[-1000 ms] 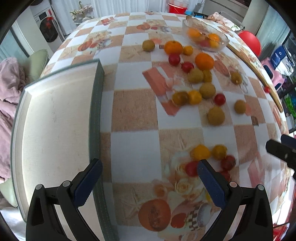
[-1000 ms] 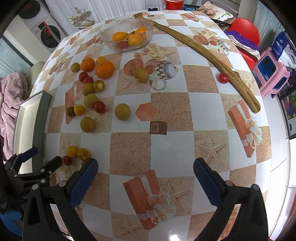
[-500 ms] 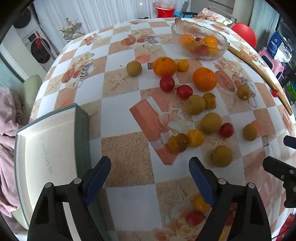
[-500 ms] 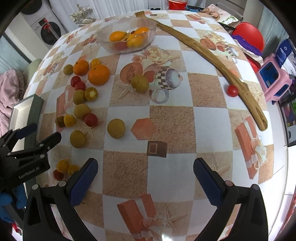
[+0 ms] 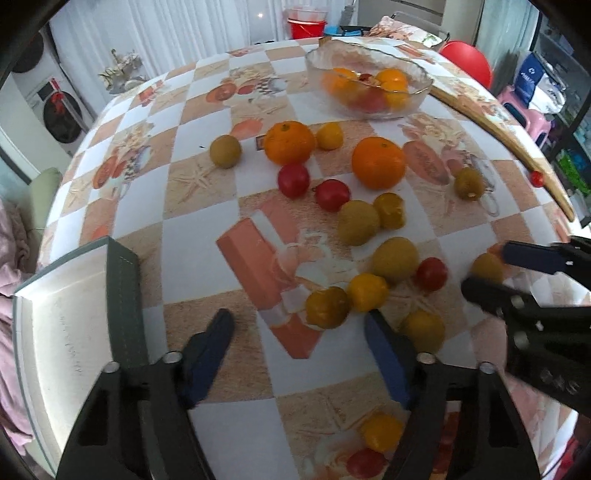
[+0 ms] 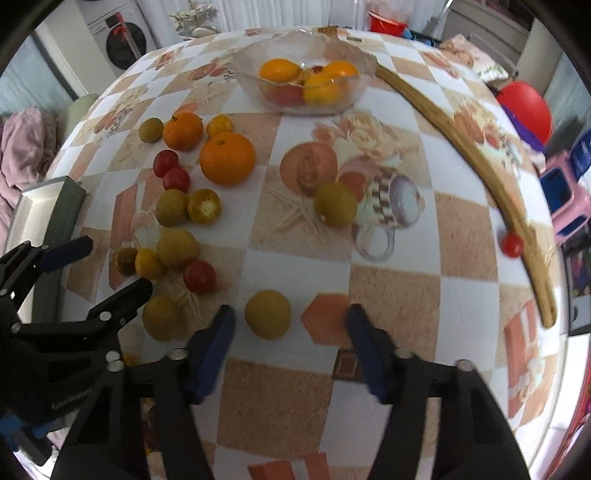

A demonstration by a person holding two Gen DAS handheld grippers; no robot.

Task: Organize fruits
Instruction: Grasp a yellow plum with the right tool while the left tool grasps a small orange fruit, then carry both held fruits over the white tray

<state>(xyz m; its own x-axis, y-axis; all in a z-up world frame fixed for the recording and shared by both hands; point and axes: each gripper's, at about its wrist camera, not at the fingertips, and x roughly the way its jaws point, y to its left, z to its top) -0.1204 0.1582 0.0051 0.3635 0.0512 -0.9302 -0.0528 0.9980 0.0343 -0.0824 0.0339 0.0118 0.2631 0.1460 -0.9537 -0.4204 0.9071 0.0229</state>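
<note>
Checkered cloth in white and tan, printed with gift boxes, fruit and starfish, is spread over the counter (image 6: 388, 236). A washing machine (image 6: 123, 40), white curtains and a red bucket (image 5: 306, 24) are seen beyond it, a red ball (image 6: 526, 107) and pink stool (image 6: 565, 199) to the right.

A grey-edged tray (image 5: 66, 332) is set at the counter's left edge, its near end cut off by the frame. A long wooden stick (image 6: 476, 162) is laid along the right side, its long axis running from the glass bowl (image 6: 303, 83) toward the near right edge; a small red tomato (image 6: 512, 244) is touching it. Oranges and red fruit are held in the bowl, blurred through the glass.

Two oranges (image 6: 227, 158), green-yellow plums (image 6: 335, 204) and small tomatoes (image 6: 199, 276) are scattered loose between tray and bowl, some touching. Fruit near the bottom of the left view is partly hidden behind the fingers.

The left tool (image 5: 297, 341) is held partly open above the cloth, its jaws just closing, nothing between them. The right tool (image 6: 290, 334) has likewise been closing; a yellow plum (image 6: 267, 314) is framed between its blue fingers (image 6: 214, 345), not yet pressed.
</note>
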